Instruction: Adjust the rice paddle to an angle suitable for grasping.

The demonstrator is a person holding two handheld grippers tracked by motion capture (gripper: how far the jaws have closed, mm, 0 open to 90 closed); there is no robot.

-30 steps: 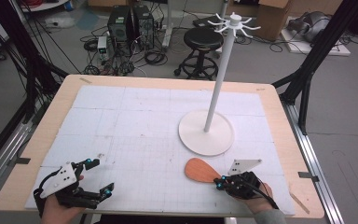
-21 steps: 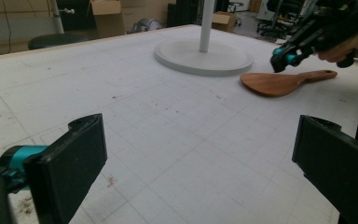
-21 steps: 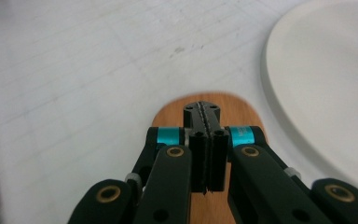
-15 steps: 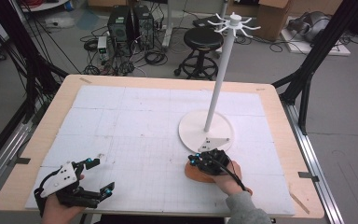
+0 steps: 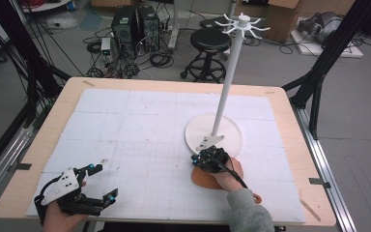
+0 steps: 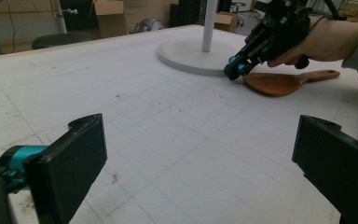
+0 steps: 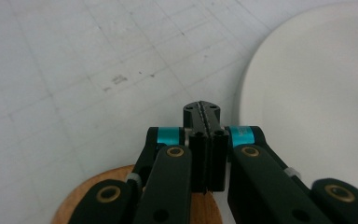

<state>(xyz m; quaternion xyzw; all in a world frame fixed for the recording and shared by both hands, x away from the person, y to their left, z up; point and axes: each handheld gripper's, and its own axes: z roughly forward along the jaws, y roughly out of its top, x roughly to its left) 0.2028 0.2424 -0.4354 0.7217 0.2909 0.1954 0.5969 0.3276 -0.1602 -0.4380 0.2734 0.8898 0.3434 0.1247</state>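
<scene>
Left claw [image 5: 101, 186] sits low at the near left corner of the table [image 5: 38, 145], jaws spread wide, nothing between them. Over to the right claw [image 5: 197, 159]: jaws pressed tight together, empty, hovering over the rounded end of the wooden spatula [image 5: 207, 180]. The spatula lies flat on the table, just in front of the white stand [image 5: 232, 140].

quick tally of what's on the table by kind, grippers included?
Wooden spatula: 1
White hook stand: 1
Handheld grippers: 2, left gripper with jaws open, right gripper with jaws shut and empty above the spatula's blade
Total: 4
</scene>
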